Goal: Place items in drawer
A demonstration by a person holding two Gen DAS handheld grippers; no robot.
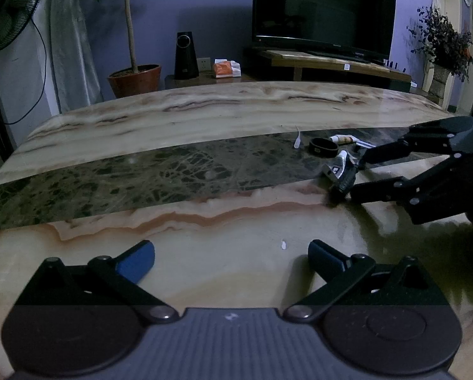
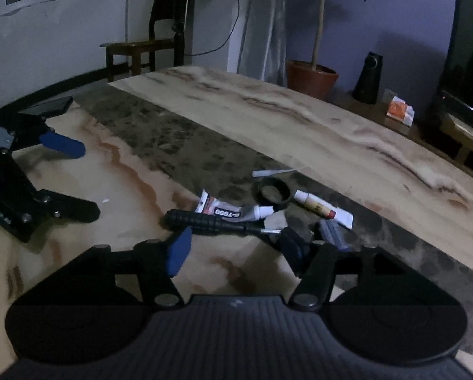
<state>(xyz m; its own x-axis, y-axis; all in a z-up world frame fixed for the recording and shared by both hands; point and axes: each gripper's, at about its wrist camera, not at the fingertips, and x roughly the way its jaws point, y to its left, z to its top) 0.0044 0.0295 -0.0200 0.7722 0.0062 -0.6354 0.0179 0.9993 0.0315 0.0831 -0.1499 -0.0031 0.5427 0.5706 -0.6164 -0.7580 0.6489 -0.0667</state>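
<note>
Right claw (image 2: 233, 247) sits low over the counter (image 2: 125, 196), jaws partly spread, nothing gripped; its pads flank the near side of a black ribbed-handle tool (image 2: 204, 220) without pressing on it. Left claw (image 1: 231, 258) hovers over bare counter, jaws wide, empty.

Item count, all lying loose on the counter in one cluster ahead of the right claw:
- 1 black-handled tool
- 1 white glue tube marked 7000 (image 2: 233, 210), touching the tool
- 1 black ring (image 2: 273, 193)
- 1 small white-and-tan tube (image 2: 322, 209) beside the ring
- 1 thin white nozzle (image 2: 273, 172)
- 1 greyish item (image 2: 333, 232), too blurred to identify

Drawer not visible.
</note>
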